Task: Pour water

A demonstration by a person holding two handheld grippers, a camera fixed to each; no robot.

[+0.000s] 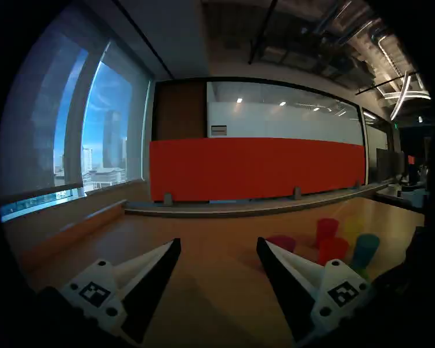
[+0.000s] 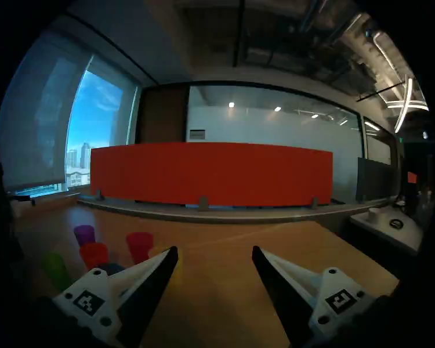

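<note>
A wooden desk (image 1: 217, 290) runs to a red partition (image 1: 258, 168) below glass panels (image 1: 281, 119). Tall windows (image 1: 107, 139) show blue sky, perhaps towers. Ceiling lights (image 1: 406, 95) glow dimly.

Two grippers wearing white and black.

The left gripper (image 1: 218, 240) and right gripper (image 2: 214, 248) are each showing two wedge fingers (image 1: 151, 278), white on the outer side and black on the inner face, tapering to sharp tips. Each finger is carrying a square black-and-white marker (image 1: 94, 292) on its white part, with small dark screws (image 1: 101, 263) sitting around it.
</note>
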